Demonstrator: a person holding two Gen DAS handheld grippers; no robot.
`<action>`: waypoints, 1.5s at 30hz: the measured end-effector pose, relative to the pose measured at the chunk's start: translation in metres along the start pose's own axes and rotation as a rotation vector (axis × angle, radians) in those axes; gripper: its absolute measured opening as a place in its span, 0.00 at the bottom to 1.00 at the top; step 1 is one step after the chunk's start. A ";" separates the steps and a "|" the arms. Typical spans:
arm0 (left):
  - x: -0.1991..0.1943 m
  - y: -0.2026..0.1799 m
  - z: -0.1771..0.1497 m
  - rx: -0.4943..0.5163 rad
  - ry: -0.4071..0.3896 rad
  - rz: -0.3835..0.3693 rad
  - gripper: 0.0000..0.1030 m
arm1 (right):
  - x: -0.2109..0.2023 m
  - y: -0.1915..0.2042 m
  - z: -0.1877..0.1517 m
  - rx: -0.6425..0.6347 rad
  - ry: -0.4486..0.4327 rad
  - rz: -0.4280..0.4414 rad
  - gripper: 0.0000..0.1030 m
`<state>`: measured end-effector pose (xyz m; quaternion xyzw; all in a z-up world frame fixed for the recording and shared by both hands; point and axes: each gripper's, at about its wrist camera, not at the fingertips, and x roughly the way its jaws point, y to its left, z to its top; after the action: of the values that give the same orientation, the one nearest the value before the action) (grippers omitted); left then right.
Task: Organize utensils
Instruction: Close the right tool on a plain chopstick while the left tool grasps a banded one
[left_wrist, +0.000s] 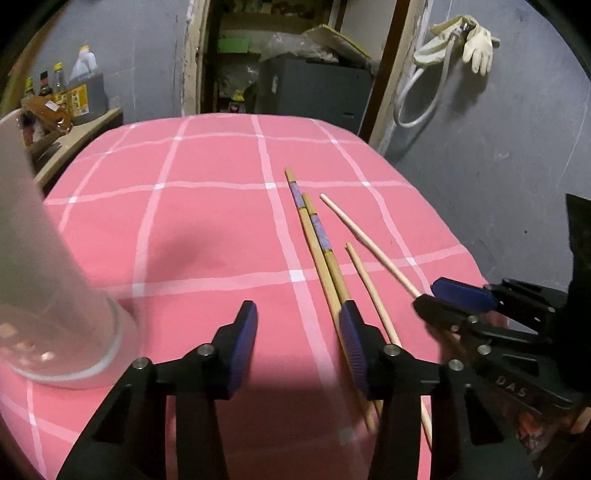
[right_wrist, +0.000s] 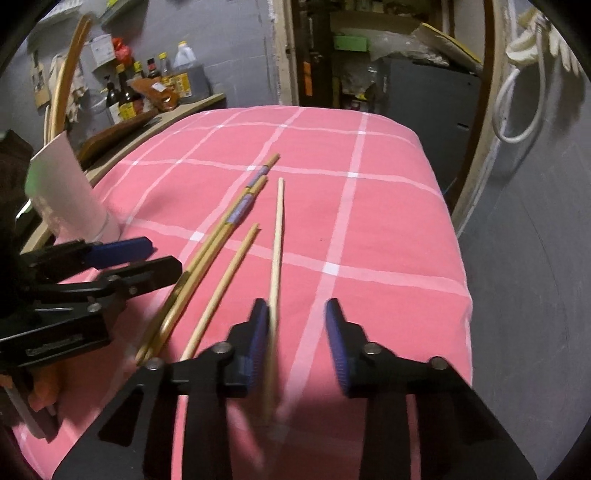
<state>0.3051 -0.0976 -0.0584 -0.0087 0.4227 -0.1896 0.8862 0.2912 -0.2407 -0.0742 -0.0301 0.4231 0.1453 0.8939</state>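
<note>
A big pink cloth (left_wrist: 207, 229) with white lines covers the desk. Behind it stands a grey wall (left_wrist: 498, 155) with a pale glove (left_wrist: 476, 44) and a white cord (left_wrist: 413, 99) hanging on it. Bottles (right_wrist: 129, 96) sit on a shelf far to the left.

A tall white cup (left_wrist: 33, 258) stands on the cloth at the left side, just beside the left hand-held gripper (left_wrist: 299, 347).

Four chopsticks lie on the cloth, side by side, pointing away. Two chopsticks have purple bands (left_wrist: 317, 229) and touch each other. Two are plain (left_wrist: 369, 254).

The left hand-held gripper hangs low over the cloth. Its jaws are partly open, with only cloth between them. Its right pad (left_wrist: 352, 347) sits right at the banded pair, but I cannot tell if it touches them.

The right hand-held gripper (right_wrist: 297, 339) is beside it, to the right. Its jaws have a gap too. The rightmost plain chopstick (right_wrist: 277, 236) runs along the inside of its left pad (right_wrist: 258, 339). The other pad is well apart from the stick, so it is not gripped yet. The stick looks blurry down there.
</note>
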 end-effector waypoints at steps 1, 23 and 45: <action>0.003 -0.001 0.002 0.001 0.001 -0.004 0.34 | 0.000 -0.001 -0.001 0.003 0.000 0.002 0.10; 0.038 0.002 0.038 -0.032 0.033 -0.014 0.20 | 0.030 -0.007 0.033 -0.006 0.073 0.018 0.11; 0.007 0.006 0.013 -0.104 0.100 -0.044 0.04 | 0.026 -0.008 0.028 0.121 0.070 0.092 0.04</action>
<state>0.3208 -0.0966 -0.0568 -0.0546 0.4753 -0.1868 0.8580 0.3299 -0.2369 -0.0769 0.0381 0.4629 0.1591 0.8712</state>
